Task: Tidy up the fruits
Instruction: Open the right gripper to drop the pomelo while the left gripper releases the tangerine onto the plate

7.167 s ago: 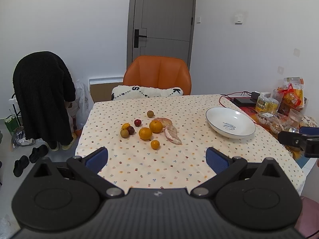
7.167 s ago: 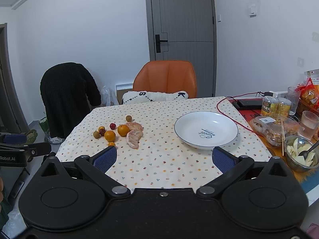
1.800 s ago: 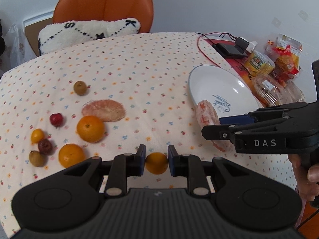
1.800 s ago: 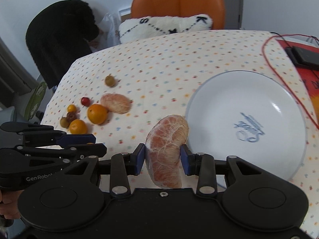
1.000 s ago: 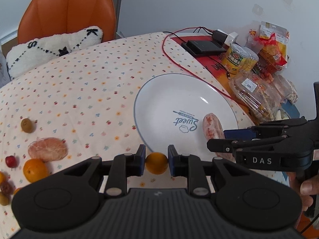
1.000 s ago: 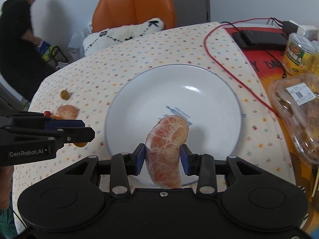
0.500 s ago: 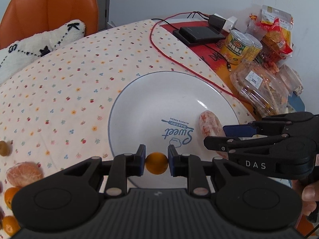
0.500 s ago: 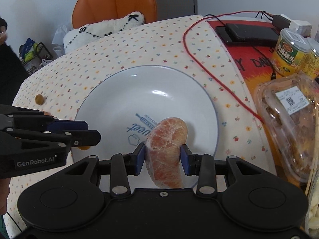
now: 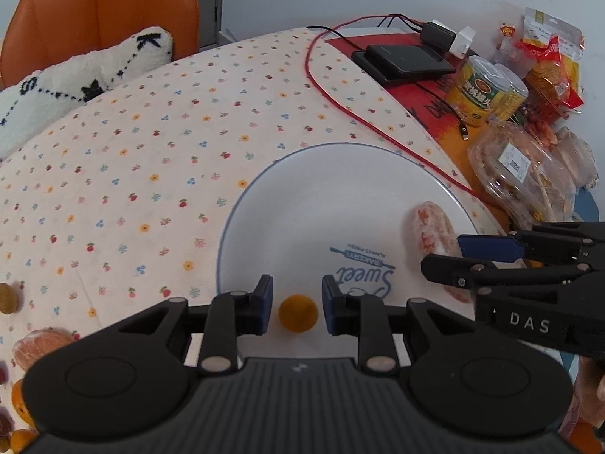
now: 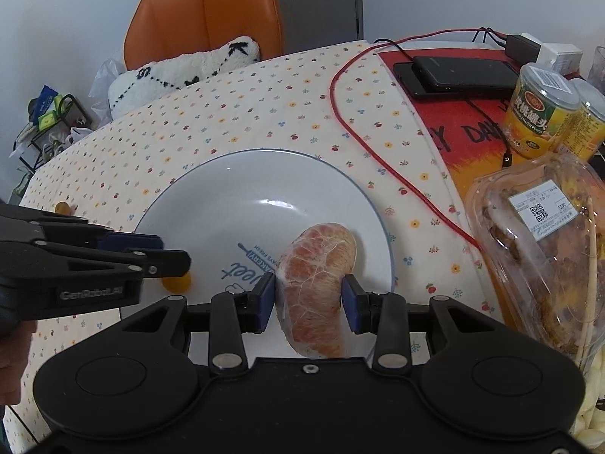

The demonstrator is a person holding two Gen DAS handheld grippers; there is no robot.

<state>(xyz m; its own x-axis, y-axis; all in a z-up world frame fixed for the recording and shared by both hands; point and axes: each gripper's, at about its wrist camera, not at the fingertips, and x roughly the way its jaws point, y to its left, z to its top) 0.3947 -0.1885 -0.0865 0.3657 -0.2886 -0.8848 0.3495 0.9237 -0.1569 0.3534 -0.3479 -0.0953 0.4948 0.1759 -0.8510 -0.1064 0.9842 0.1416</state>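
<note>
Over the white plate, the left gripper has its fingers parted, gaps showing on both sides of the small orange lying on the plate's near edge. The right gripper pinches a peeled pomelo segment over the plate's right side.

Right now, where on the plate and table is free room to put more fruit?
The plate is bare at its far half, beyond the grapefruit piece and small orange. The cloth toward the cushion is bare. It is crowded by the cans.
</note>
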